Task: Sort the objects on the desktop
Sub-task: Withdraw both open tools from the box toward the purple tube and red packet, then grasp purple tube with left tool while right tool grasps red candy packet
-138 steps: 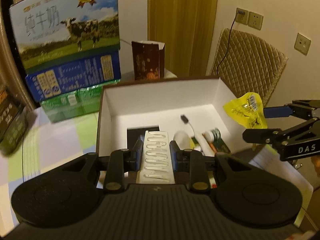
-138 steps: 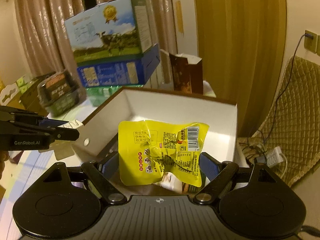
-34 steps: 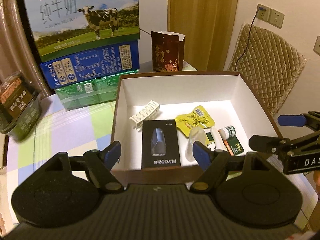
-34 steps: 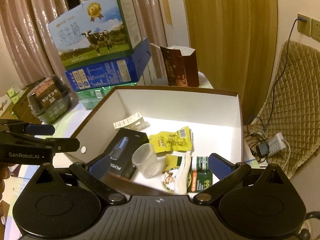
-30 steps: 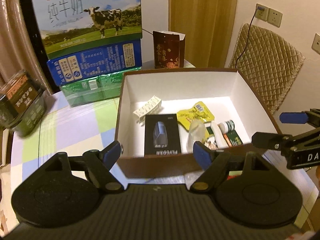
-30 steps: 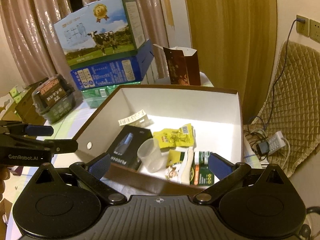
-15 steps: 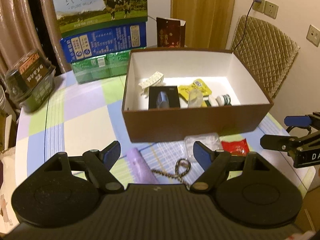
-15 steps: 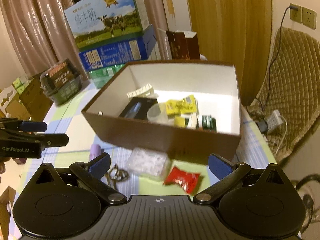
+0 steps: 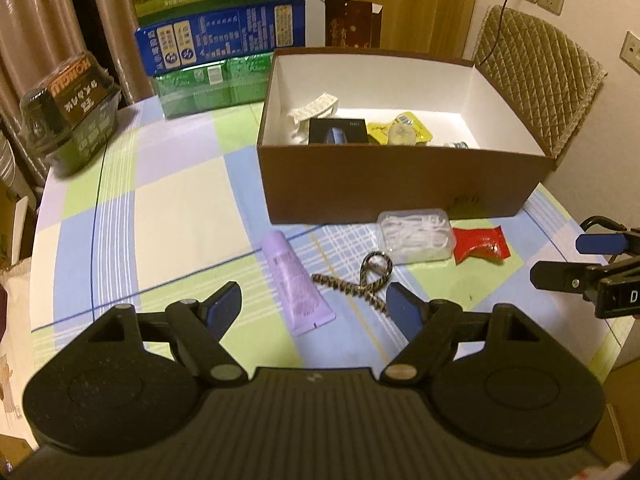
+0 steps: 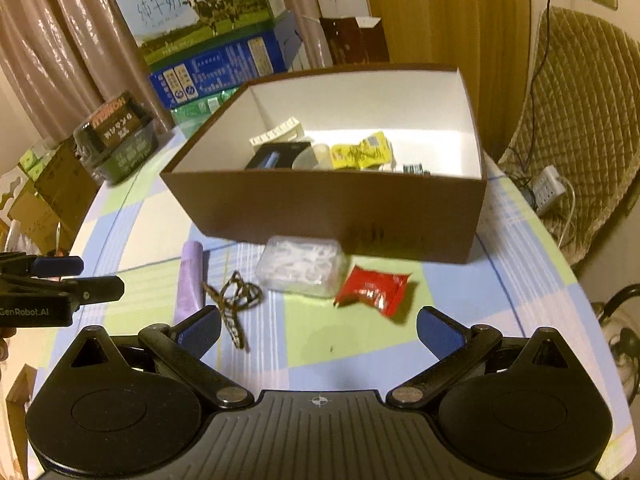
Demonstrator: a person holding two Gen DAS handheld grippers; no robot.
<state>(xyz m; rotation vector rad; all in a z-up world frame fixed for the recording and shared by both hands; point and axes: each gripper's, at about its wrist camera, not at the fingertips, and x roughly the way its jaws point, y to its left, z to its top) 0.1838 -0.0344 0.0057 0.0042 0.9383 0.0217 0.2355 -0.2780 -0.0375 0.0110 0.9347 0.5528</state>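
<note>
A brown box (image 9: pixel 400 184) (image 10: pixel 320 208) with a white inside holds a white clip, a black pack, a yellow packet and other items. In front of it on the checked cloth lie a purple tube (image 9: pixel 296 284) (image 10: pixel 190 280), a braided cord (image 9: pixel 366 276) (image 10: pixel 234 298), a clear floss-pick case (image 9: pixel 416 234) (image 10: pixel 304 266) and a red sachet (image 9: pixel 480 245) (image 10: pixel 374 290). My left gripper (image 9: pixel 316 308) is open and empty over the tube's near end. My right gripper (image 10: pixel 320 330) is open and empty, just short of the sachet.
Stacked milk cartons (image 9: pixel 224 28) (image 10: pixel 212 36) and a brown bag (image 9: pixel 352 20) stand behind the box. A dark snack pack (image 9: pixel 72 108) (image 10: pixel 116 136) sits at the far left. A quilted chair (image 9: pixel 536 76) (image 10: pixel 580 120) stands to the right, past the table edge.
Both grippers let go of the white clip and yellow packet into the box, then pulled back and down towards the loose items in front of it.
</note>
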